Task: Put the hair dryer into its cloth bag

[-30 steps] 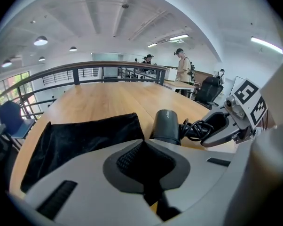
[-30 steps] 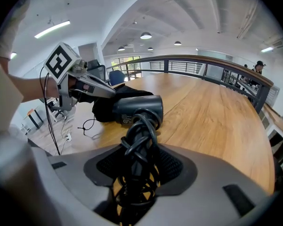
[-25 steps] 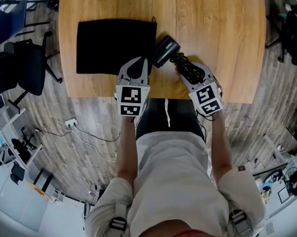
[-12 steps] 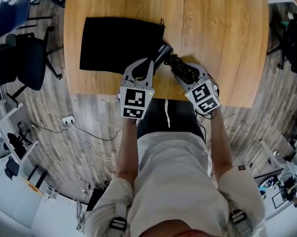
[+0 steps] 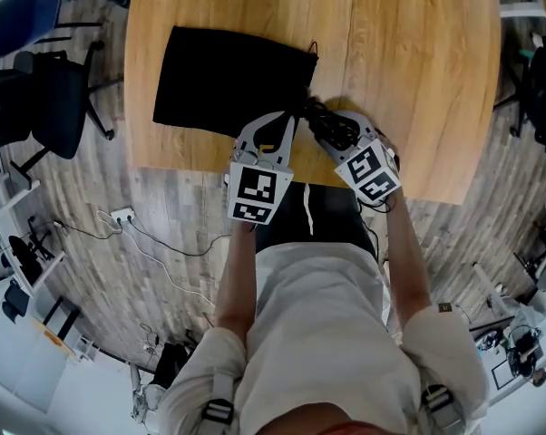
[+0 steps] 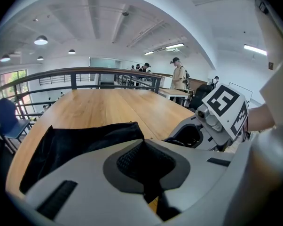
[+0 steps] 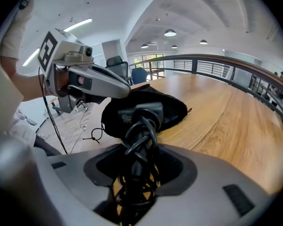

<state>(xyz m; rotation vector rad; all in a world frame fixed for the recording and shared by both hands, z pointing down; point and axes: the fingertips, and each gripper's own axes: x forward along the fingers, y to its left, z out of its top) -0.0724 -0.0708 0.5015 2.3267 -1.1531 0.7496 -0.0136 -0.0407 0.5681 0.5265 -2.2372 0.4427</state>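
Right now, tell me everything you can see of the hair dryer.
The hair dryer is black, plastic by its look, with small pale print on its body. Its black cord is looped around the handle, and the right gripper is shut on that wrapped handle. The dryer points away from the gripper, its far end in the mouth of the cloth bag, which the left gripper pinches at its edge. In the head view only the cord shows.

And the right gripper (image 7: pixel 141 173) is clamped on the cord-wrapped handle of the hair dryer (image 7: pixel 144 113), its black head sitting right at the mouth of the cloth bag (image 7: pixel 174 106), with the left gripper (image 7: pixel 92 81) meeting the bag's upper-left edge, a drawstring loop (image 7: pixel 95 136) dangling below the bag's left side, and the wooden table (image 7: pixel 226 121) running off to the bag's right.
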